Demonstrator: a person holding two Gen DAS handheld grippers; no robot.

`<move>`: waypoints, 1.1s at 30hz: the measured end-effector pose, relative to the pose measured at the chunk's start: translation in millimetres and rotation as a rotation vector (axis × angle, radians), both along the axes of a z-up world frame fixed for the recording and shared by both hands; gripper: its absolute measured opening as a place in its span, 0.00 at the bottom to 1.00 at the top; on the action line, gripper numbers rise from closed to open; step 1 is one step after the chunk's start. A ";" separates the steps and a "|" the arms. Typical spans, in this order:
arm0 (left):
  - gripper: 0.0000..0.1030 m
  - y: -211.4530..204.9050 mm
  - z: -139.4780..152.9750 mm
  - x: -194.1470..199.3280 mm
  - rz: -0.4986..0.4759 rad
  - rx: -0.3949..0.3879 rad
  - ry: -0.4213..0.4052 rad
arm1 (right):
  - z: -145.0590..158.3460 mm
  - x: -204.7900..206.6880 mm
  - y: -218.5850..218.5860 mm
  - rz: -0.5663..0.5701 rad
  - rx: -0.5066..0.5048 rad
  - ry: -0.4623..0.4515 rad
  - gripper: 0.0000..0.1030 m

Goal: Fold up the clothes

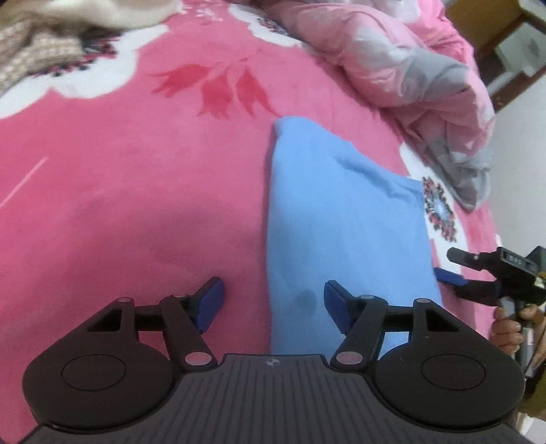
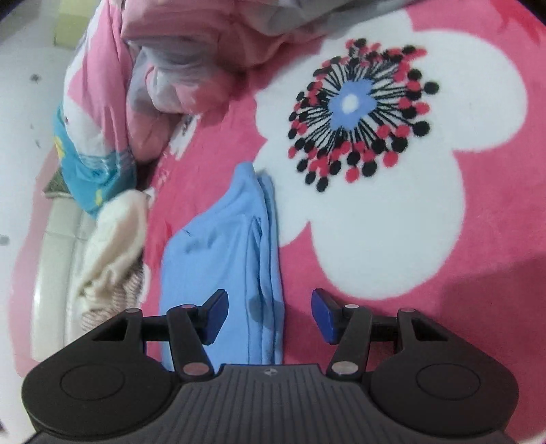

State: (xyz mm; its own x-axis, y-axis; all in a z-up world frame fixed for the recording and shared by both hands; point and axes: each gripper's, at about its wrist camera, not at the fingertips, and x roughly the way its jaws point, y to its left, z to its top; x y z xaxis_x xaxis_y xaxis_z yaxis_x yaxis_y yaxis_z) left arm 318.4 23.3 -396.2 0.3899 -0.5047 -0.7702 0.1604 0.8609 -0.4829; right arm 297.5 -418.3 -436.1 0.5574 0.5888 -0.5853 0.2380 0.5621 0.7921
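Observation:
A light blue garment lies folded into a long strip on the pink flowered blanket. My left gripper is open and hovers over the strip's near left edge, one pad over the blanket and one over the cloth. In the right wrist view the blue garment shows stacked layers along its right edge. My right gripper is open astride that edge, its pads not pressing on the cloth. From the left wrist view the right gripper is at the strip's right edge, held by a hand.
A crumpled pink and grey quilt is heaped beyond the garment; it also fills the top left of the right wrist view. Cream and knitted clothes lie at the far left. The bed's edge and wooden furniture are on the right.

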 end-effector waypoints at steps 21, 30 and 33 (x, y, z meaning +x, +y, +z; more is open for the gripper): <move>0.48 -41.0 -23.3 116.5 -0.117 -0.223 0.007 | -29.2 110.3 16.9 0.173 0.206 -0.084 0.50; 0.43 -38.3 -27.1 118.8 -0.215 -0.208 0.017 | -22.5 105.2 19.8 0.289 0.189 -0.077 0.50; 0.41 -43.6 -29.1 127.0 -0.185 -0.229 0.003 | -20.7 118.6 35.2 0.326 0.146 -0.113 0.49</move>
